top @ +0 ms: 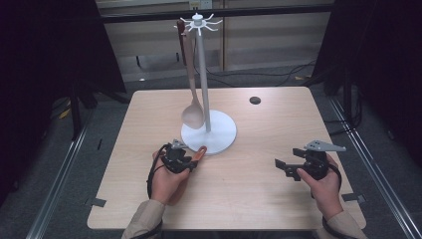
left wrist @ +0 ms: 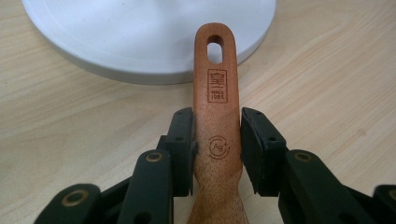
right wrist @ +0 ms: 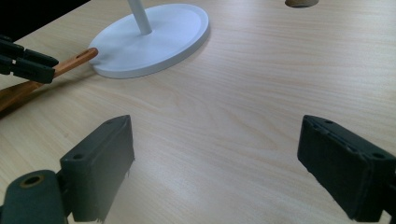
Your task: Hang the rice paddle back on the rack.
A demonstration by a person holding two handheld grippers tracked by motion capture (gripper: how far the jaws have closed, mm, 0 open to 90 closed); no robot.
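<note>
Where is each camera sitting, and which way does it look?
High view: above the table, looking forward and down; both forearms, left gripper, right gripper.
Left gripper view: on the left gripper, along its jaws shut on a wooden handle.
Right gripper view: on the right gripper, across the table between open jaws.
All share the white stand base.

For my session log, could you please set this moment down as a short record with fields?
Table: light wood
Stand: white hook stand, round base
Hanging: wooden spoon on a hook
Left tongs: shut on wooden utensil handle, its holed end by the base
Right tongs: open, nothing between the jaws
</note>
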